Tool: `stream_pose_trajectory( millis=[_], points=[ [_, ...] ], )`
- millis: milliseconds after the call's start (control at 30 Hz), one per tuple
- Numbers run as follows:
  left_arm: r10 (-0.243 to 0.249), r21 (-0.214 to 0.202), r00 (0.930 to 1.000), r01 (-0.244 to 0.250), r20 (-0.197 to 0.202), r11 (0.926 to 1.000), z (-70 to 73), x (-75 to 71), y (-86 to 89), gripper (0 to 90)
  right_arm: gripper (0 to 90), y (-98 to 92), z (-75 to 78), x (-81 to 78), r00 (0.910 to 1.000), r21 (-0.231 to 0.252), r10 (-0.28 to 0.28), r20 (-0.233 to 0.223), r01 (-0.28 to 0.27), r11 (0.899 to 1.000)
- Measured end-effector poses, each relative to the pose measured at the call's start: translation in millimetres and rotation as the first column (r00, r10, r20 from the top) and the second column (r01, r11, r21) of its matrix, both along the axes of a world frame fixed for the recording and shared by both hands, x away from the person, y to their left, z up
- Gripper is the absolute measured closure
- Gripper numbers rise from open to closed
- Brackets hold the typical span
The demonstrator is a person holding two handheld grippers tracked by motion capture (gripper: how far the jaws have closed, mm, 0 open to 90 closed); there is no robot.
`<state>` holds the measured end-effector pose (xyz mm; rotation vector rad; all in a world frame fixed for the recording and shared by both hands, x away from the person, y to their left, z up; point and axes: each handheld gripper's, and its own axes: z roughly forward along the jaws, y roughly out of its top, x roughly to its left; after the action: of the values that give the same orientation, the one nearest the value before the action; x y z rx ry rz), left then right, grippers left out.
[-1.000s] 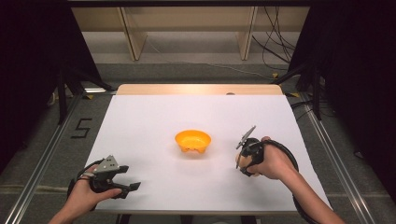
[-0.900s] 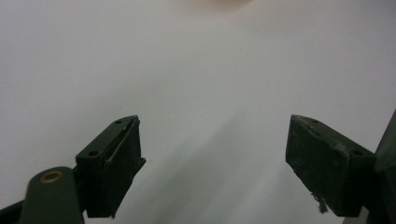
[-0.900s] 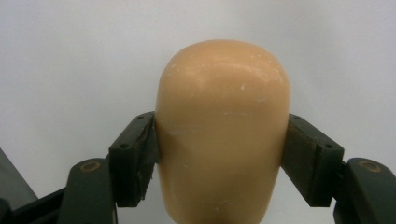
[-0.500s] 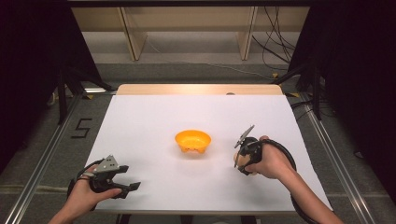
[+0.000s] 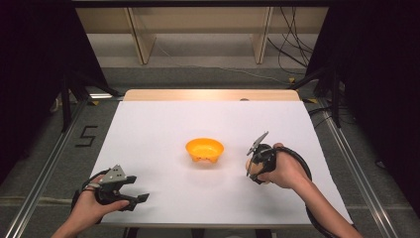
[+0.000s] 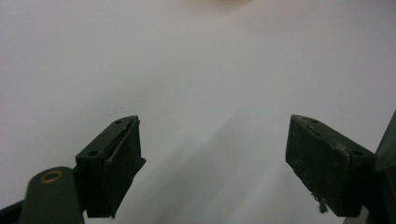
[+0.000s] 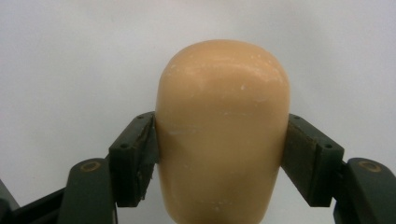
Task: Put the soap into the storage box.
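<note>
Matte white table (image 5: 148,129), right tool (image 7: 219,140) clamping smooth rounded tan egg (image 7: 222,126), left tool (image 6: 212,163) agape, empty

Your right gripper (image 5: 250,166) sits in your right hand (image 5: 282,171), jaws clamped. Your left gripper (image 5: 133,191) rests low in your left hand (image 5: 91,208), jaws spread wide.

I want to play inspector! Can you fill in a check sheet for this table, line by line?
Surface: white table top, bare wood strip at the far edge.
Job's things: tan egg-shaped thing; orange bowl mid-table.
Clutter: nothing seen.
Grippers: right gripper shut on the egg-shaped thing, right of the bowl; left gripper open, nothing between its jaws.
Cables: black cable loops behind the right hand; more lie on the floor at the far right.
Surroundings: wooden shelf legs, black curtains, a "5" marked on the floor.
</note>
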<state>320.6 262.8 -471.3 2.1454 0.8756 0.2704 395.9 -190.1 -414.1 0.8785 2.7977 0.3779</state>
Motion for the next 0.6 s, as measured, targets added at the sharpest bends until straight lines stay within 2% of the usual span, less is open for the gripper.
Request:
stream_pose_trajectory(
  millis=[100, 200, 233, 333, 367, 600],
  points=[
    [-0.001, -0.001, 1.0000, 0.001, 0.000, 1.0000, 0.0, 0.1, -0.1, 18.0, 33.5, 0.7, -0.2, 1.4, 0.9999, 0.005, 0.014, 0.005, -0.014, 1.000],
    [-0.001, -0.002, 1.0000, 0.001, -0.001, 1.0000, 0.0, 0.0, -0.1, 18.0, 33.5, 2.3, -0.2, 0.9, 1.0000, 0.015, -0.009, 0.002, 0.009, 1.000],
    [-0.002, 0.000, 1.0000, 0.002, 0.000, 1.0000, -0.1, 0.1, 0.0, 18.0, 33.5, 1.9, -0.2, 2.8, 0.9999, 0.012, 0.010, 0.007, -0.010, 1.000],
    [0.004, 0.001, 1.0000, -0.004, 0.003, 1.0000, -0.1, 0.1, -0.2, 18.0, 33.5, 3.6, 0.1, 2.2, 0.9999, 0.017, -0.012, 0.006, 0.012, 1.000],
    [0.002, 0.000, 1.0000, -0.002, 0.002, 1.0000, 0.0, 0.1, -0.1, 18.0, 33.5, 3.4, 0.3, 3.8, 0.9999, 0.019, 0.008, 0.013, -0.008, 1.000],
    [0.007, -0.013, 1.0000, -0.007, -0.001, 0.9999, -0.2, -0.3, -0.8, 18.0, 33.5, 6.7, 0.8, 4.8, 0.9998, 0.033, -0.007, 0.020, 0.007, 0.999]
  ],
)
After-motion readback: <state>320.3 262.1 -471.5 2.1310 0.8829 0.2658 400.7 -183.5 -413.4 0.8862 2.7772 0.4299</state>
